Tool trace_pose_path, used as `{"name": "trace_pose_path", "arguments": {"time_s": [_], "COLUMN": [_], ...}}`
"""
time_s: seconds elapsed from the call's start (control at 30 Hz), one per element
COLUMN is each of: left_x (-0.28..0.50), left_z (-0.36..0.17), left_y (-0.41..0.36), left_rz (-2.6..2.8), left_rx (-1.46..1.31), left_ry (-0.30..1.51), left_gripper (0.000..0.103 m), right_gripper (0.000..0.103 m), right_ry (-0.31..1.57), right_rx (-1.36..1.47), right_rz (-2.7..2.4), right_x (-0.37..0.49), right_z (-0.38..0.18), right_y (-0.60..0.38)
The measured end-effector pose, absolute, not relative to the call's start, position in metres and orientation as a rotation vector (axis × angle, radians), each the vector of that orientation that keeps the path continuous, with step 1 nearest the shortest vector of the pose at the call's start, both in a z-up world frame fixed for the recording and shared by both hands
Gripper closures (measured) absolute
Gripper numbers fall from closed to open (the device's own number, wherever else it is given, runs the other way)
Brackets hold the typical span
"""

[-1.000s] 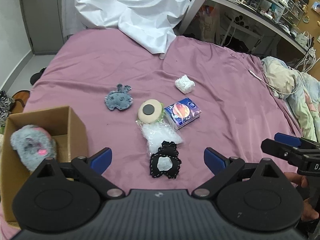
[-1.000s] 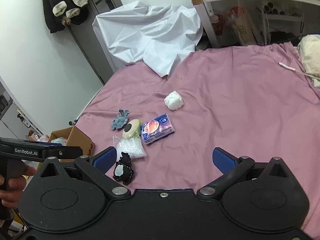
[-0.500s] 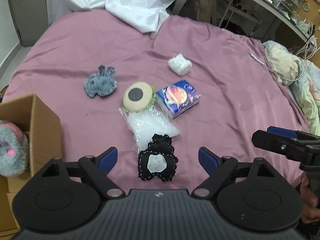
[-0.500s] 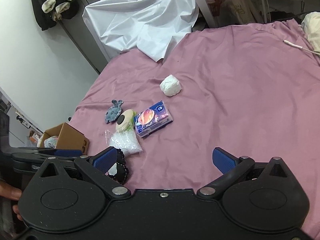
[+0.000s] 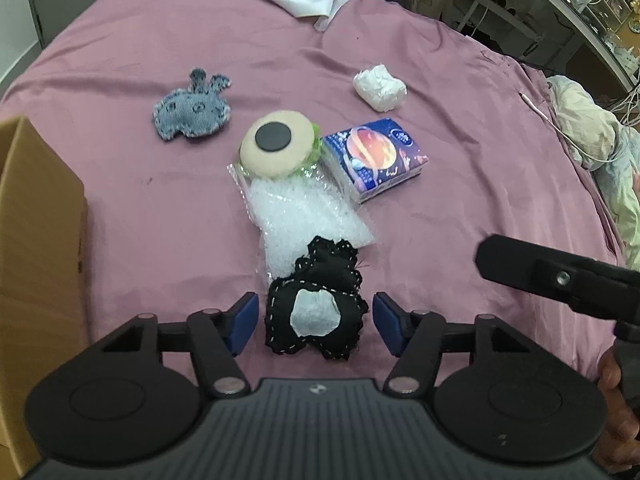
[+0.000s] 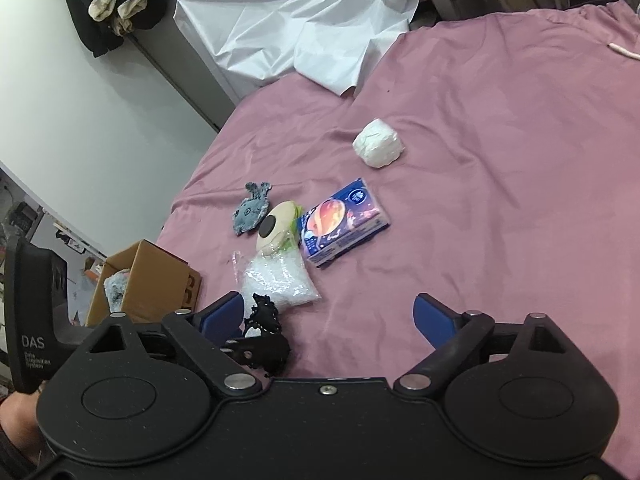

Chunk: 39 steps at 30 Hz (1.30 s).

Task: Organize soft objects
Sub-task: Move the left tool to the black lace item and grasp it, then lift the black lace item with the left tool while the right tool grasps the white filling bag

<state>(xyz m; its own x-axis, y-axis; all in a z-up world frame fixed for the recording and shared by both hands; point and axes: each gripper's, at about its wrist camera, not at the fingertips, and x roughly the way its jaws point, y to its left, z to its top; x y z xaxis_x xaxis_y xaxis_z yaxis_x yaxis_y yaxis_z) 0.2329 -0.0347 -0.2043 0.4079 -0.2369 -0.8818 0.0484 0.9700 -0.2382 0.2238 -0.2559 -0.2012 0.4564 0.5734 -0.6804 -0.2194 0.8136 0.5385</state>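
Observation:
A black stitched plush with a white patch [image 5: 316, 312] lies on the pink bedsheet [image 5: 460, 208]. My left gripper [image 5: 314, 322] is open, its blue fingertips [image 5: 244, 320] on either side of the plush. Behind the plush lie a clear bubble-wrap bag [image 5: 296, 216], a cream round plush [image 5: 278, 144], a denim rabbit plush [image 5: 192, 108], a blue tissue pack [image 5: 374, 160] and a white wad [image 5: 380, 88]. My right gripper [image 6: 328, 314] is open and empty above the sheet; the black plush [image 6: 264, 316] shows by its left finger.
A cardboard box [image 6: 140, 280] at the bed's left edge holds a grey fluffy toy [image 6: 116, 290]; its wall fills the left of the left wrist view [image 5: 36, 240]. A white sheet [image 6: 304, 28] lies at the far end. A desk and bedding [image 5: 592, 136] stand to the right.
My left gripper has moved forward and down, so the black plush now sits between its fingers. The right gripper has shifted a little toward the objects.

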Motion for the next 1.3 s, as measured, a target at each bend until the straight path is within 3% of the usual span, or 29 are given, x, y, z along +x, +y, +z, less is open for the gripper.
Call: {"name": "trace_pose_path", "arguments": {"time_s": [0.17, 0.27, 0.7, 0.9, 0.93, 1.0, 1.03, 1.07, 1.3], "left_x": [0.233, 0.230, 0.217, 0.218, 0.218, 0.217, 0.216, 0.216, 0.211], "left_z": [-0.214, -0.214, -0.202, -0.199, -0.198, -0.197, -0.196, -0.195, -0.185], "left_y": [-0.030, -0.027, 0.006, 0.018, 0.020, 0.022, 0.022, 0.023, 0.027], "left_rz": [-0.176, -0.169, -0.053, -0.003, -0.001, 0.004, 0.006, 0.007, 0.005], "left_rx": [-0.231, -0.251, -0.339, -0.360, -0.364, -0.368, -0.370, -0.371, -0.371], "left_ry": [1.153, 1.145, 1.090, 1.069, 1.069, 1.067, 1.065, 1.064, 1.037], "left_gripper": [0.059, 0.064, 0.066, 0.066, 0.066, 0.066, 0.066, 0.066, 0.066], "right_gripper": [0.019, 0.021, 0.026, 0.033, 0.035, 0.053, 0.071, 0.075, 0.086], "right_ry": [1.000, 1.012, 1.028, 1.036, 1.043, 1.069, 1.089, 1.102, 1.071], "right_rx": [0.405, 0.400, 0.363, 0.350, 0.357, 0.381, 0.386, 0.395, 0.407], "right_rz": [0.521, 0.529, 0.543, 0.570, 0.572, 0.584, 0.584, 0.579, 0.563], "right_x": [0.231, 0.237, 0.248, 0.256, 0.257, 0.260, 0.261, 0.261, 0.246], "right_z": [-0.209, -0.213, -0.224, -0.224, -0.225, -0.230, -0.233, -0.235, -0.226], "right_y": [-0.242, -0.232, -0.200, -0.182, -0.180, -0.177, -0.176, -0.176, -0.193]}}
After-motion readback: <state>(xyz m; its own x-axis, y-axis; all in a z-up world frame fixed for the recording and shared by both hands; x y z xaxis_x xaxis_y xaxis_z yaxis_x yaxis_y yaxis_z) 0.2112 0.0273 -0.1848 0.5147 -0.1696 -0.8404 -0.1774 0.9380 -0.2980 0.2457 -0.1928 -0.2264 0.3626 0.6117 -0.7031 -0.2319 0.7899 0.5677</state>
